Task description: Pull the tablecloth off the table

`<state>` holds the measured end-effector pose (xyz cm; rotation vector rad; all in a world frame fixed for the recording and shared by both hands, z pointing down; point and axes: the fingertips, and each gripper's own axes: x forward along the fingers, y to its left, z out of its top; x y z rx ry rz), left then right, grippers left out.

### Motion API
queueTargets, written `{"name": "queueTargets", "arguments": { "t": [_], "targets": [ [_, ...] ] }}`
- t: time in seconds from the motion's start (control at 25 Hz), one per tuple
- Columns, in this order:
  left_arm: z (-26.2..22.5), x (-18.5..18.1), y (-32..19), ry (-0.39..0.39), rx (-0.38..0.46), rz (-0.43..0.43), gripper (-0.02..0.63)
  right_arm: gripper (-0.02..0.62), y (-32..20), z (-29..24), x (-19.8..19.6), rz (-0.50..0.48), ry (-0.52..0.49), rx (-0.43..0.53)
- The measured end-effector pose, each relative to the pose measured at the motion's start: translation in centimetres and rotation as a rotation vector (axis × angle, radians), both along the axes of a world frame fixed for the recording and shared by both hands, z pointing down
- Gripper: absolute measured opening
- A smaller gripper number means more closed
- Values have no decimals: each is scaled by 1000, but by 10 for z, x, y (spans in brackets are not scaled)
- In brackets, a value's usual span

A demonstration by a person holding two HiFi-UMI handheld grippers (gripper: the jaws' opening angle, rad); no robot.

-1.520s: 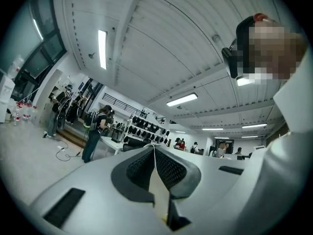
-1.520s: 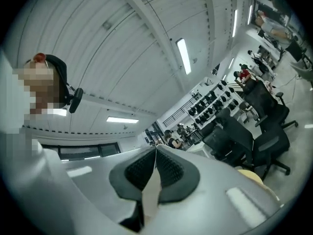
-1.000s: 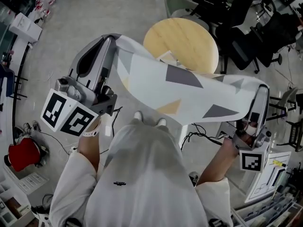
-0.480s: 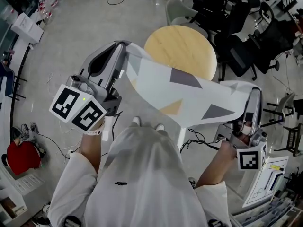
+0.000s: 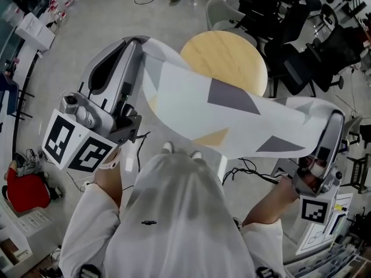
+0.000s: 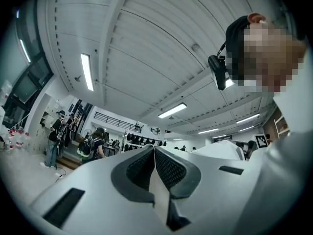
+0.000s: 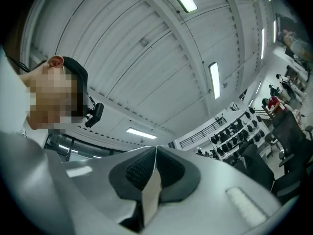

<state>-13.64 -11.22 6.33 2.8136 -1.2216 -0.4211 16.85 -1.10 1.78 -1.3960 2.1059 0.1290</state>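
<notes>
We see cloth stretched in air between both grippers, in front of table. Left gripper pressed together on one cloth corner, right gripper pinching the other (thin cloth strip wedged between pads in each gripper view). Cloth hides table's near rim; we can't tell if cloth touches tabletop. Right corner bunched, hard to make out.

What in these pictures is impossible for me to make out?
- Head view: the tablecloth covers the near edge of the table; whether they touch cannot be told.
- Head view: cloth folds hide the tips of the left gripper and right gripper.
- Both gripper views: aimed at the ceiling, they show only a cloth strip in shut jaws, no table.
- Left gripper view: distant people are too small to read.
</notes>
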Motion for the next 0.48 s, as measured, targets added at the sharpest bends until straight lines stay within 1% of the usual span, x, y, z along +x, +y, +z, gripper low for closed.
{"name": "queueTargets", "arguments": {
  "t": [0.28,0.48],
  "targets": [
    [-19,-14,21,12,40,-8,8,14,19,-21,-14,-11,12,49],
    [-18,-24,31,8,41,-10,8,14,28,-19,-24,-18,9,44]
  ]
}}
